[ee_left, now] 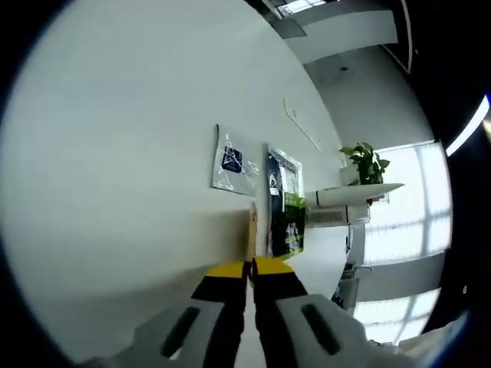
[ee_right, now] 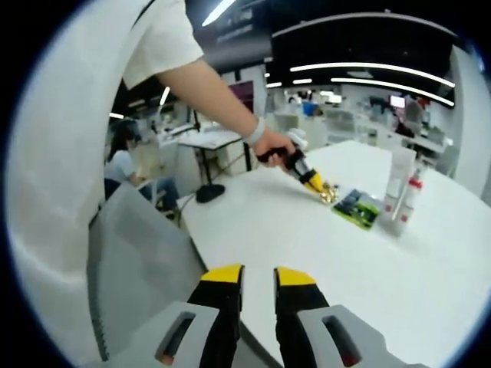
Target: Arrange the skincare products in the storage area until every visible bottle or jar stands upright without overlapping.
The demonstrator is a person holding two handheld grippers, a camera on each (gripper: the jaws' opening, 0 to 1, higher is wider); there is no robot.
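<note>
In the left gripper view my left gripper [ee_left: 251,270] has its yellow tips pressed together on a thin tan packet [ee_left: 252,226] seen edge-on over the white table [ee_left: 123,192]. Beyond it lie a clear sachet with a blue label [ee_left: 232,162] and a dark green packet [ee_left: 285,205], then a white tube [ee_left: 354,195]. The right gripper view shows the left gripper [ee_right: 327,192] in a person's hand [ee_right: 274,146], low by the green packet [ee_right: 357,208]. A white tube [ee_right: 400,182] and a red-capped bottle [ee_right: 413,198] stand upright beside it. My right gripper [ee_right: 258,277] is open at the table's near edge, holding nothing.
A potted plant [ee_left: 367,162] stands past the tube. A black object [ee_right: 207,193] rests at the table's far left edge [ee_right: 201,230]. A grey chair back [ee_right: 134,261] is close on the left. Office desks fill the background.
</note>
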